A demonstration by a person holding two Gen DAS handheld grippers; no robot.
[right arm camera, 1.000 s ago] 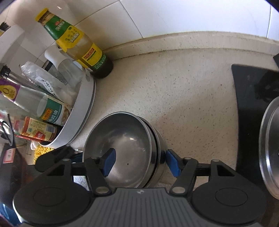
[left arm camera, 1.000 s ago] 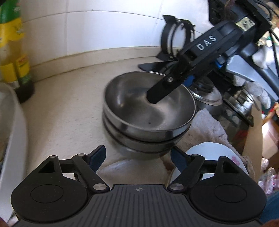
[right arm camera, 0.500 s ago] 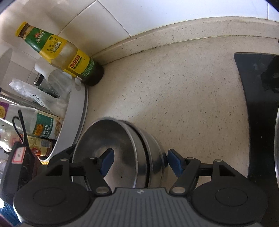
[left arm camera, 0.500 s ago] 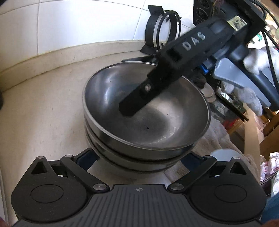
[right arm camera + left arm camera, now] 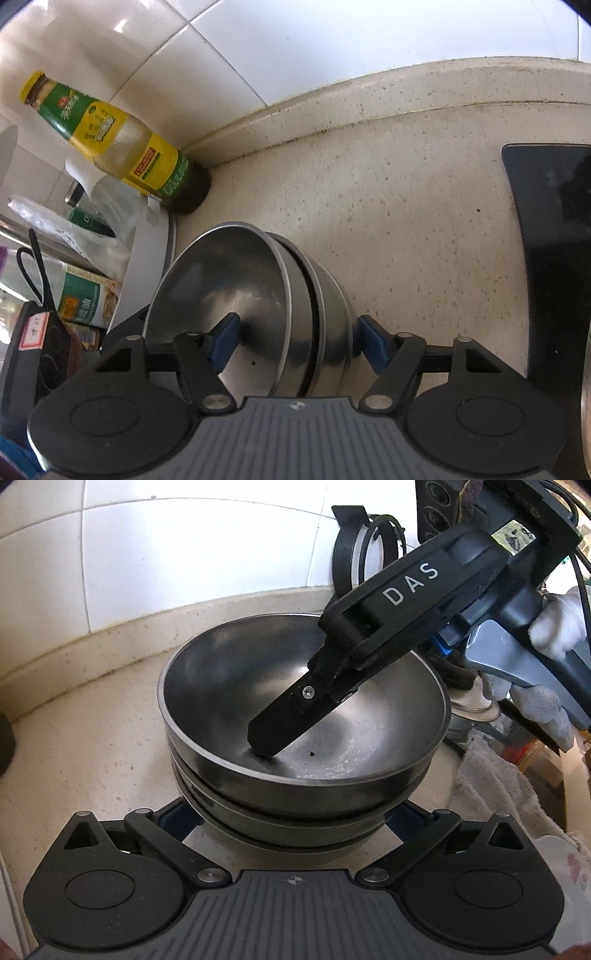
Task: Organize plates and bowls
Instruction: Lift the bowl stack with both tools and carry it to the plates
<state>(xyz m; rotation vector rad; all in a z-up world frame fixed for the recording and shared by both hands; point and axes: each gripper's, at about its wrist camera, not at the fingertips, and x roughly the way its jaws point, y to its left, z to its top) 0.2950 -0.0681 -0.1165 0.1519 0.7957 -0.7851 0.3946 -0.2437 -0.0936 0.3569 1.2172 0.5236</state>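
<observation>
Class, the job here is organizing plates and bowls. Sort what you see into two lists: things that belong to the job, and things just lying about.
Belongs to the job:
- stack of steel bowls
- left claw
- right claw

Just lying about:
- oil bottle
- white cloth
- black cooktop

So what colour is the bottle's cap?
Yellow; the bottle's cap shows only in the right wrist view.
</observation>
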